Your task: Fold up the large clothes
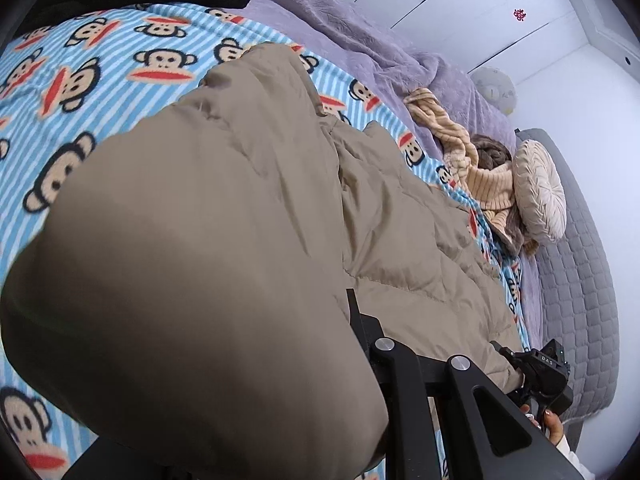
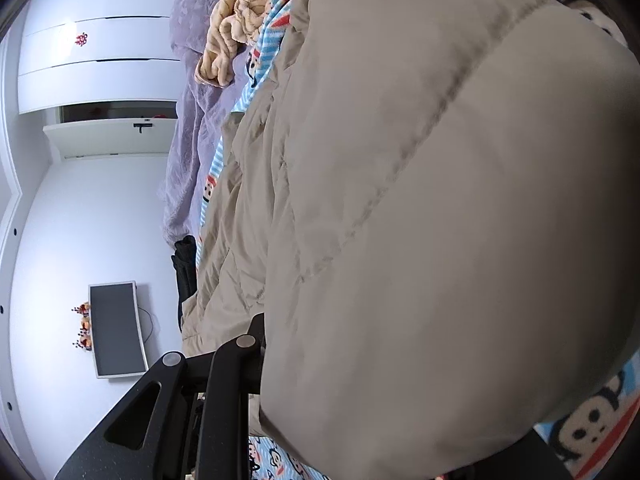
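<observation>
White wardrobe doors (image 1: 460, 4) back the bed, where my khaki quilted puffer coat (image 1: 400, 240) lies on the blue striped monkey-print blanket (image 1: 80, 80), its long axis running between my two hands. My left tongs (image 1: 360, 320) and right tongs (image 2: 260, 332) are each clenched on a bulging end. Slick padding could slip from either pinch, or uneven lifting could twist the fold.

- Puffy tan coat (image 1: 240, 216) bulges right against both cameras, blocking passage.
- Open monkey-print blanket (image 1: 80, 80) lies beyond it.
- Yellow knit heap (image 1: 472, 160) and round cushion (image 1: 540, 188) crowd the bedhead.
</observation>
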`<state>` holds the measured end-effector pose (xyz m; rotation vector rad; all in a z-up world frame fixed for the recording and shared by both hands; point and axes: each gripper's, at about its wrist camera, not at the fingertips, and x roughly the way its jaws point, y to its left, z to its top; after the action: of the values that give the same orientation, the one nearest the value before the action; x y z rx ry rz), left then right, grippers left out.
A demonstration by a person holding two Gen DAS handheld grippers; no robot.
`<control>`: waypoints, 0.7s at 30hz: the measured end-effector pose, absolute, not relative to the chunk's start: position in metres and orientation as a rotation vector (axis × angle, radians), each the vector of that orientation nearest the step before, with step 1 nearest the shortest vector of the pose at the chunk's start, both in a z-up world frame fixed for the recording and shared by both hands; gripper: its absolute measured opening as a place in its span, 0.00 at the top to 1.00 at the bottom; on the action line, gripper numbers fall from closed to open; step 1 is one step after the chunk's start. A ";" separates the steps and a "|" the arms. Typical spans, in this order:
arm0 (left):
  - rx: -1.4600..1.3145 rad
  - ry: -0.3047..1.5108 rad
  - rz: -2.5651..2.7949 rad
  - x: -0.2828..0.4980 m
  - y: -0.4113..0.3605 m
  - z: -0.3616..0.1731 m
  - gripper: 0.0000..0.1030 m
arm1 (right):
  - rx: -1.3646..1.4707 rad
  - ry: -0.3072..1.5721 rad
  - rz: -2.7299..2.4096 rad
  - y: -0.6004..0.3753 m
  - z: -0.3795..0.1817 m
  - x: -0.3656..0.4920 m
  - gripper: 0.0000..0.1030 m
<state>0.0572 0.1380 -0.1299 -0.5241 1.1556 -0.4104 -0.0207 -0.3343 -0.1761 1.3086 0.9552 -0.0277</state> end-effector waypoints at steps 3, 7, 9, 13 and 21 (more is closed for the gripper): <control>-0.508 1.184 -0.405 0.022 0.143 -0.131 0.81 | 1.305 0.996 -0.032 -0.328 -0.175 -0.040 0.75; -0.501 1.242 -0.380 -0.027 0.149 -0.139 0.80 | 1.290 1.043 -0.016 -0.324 -0.173 -0.074 0.75; -0.509 1.264 -0.357 -0.050 0.152 -0.141 0.80 | 1.296 1.065 -0.010 -0.322 -0.173 -0.092 0.75; -0.511 1.308 -0.290 -0.079 0.159 -0.151 0.76 | 1.319 1.102 -0.001 -0.323 -0.177 -0.118 0.75; -0.425 1.315 -0.070 -0.116 0.199 -0.130 0.52 | 1.273 1.206 -0.032 -0.317 -0.178 -0.144 0.60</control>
<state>-0.1157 0.1989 -0.1301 -0.4247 1.3152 -0.0704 -0.1442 -0.3169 -0.1781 1.2726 1.2064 -0.0325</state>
